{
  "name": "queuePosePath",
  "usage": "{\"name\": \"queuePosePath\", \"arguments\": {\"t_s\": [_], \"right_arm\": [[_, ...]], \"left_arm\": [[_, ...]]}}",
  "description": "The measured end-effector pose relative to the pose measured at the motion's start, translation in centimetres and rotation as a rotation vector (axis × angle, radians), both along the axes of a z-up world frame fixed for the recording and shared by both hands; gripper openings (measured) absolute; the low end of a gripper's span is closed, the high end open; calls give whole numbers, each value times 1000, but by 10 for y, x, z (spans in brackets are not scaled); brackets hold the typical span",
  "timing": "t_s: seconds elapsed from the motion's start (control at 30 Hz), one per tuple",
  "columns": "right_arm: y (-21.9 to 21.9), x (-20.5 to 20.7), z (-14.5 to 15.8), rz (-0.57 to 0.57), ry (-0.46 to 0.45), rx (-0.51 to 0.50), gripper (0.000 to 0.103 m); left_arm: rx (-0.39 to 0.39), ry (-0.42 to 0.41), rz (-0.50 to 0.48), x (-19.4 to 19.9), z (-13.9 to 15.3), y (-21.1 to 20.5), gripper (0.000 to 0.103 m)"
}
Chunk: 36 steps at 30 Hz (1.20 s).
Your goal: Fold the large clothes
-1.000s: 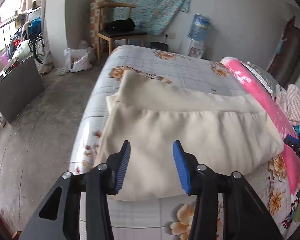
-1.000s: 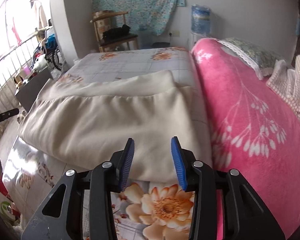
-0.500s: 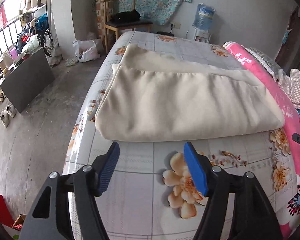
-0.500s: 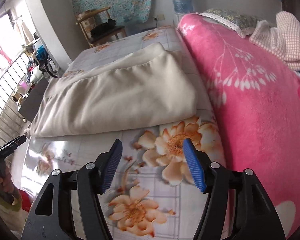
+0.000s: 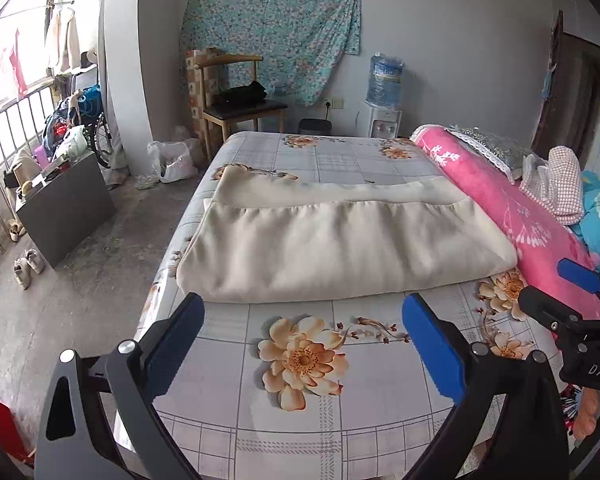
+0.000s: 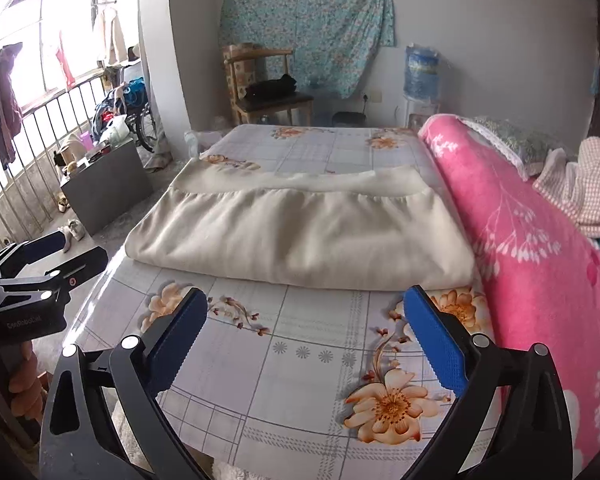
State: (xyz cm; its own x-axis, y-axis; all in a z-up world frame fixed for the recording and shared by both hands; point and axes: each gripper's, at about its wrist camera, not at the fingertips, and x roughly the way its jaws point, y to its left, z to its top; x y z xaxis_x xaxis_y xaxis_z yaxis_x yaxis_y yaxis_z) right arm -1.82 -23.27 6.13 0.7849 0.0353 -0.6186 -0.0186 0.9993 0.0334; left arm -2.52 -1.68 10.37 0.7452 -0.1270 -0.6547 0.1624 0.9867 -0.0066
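- The left gripper (image 5: 302, 340) hangs over the near left part of the bed (image 5: 340, 408); its jaws are opening and already spread wide, with only flowered sheet showing between the blue pads (image 5: 178, 344).
- The cream garment (image 5: 340, 248) lies folded across the middle of the bed, a wide flat stack reaching from the left edge almost to the pink blanket (image 5: 520, 216) along the right edge. Its rounded fold faces the grippers; a gathered seam and a flatter band show on the far side.
- It looks thick, soft and floppy, probably fairly heavy for cloth and not slippery, so one pinch would likely let the layers sag apart.
- For another fold I would take it at the two near corners, or at both corners of one short end, pinching through all the layers.
- The right gripper (image 6: 304, 340) hovers over the near right part of the bed beside the pink blanket; its jaws are opening too, spread wide with nothing between them.
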Motion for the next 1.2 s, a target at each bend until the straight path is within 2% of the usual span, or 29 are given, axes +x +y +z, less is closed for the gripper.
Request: {"name": "queuePosePath", "arguments": {"t_s": [0.17,0.37,0.6,1.2], "right_arm": [[7,2,1,-44,10,-9,95],[8,2,-3,-108,19,-5,95],[14,10,-10,-126,69,-19,95],[23,14,-14,-130,92,-48,95]], "left_arm": [[68,-21,81,-1,2,-4,97],[81,6,125,3,-1,-1,97],[57,70,146,12,-12,-1,97],[21,109,121,17,-13,1,97]]}}
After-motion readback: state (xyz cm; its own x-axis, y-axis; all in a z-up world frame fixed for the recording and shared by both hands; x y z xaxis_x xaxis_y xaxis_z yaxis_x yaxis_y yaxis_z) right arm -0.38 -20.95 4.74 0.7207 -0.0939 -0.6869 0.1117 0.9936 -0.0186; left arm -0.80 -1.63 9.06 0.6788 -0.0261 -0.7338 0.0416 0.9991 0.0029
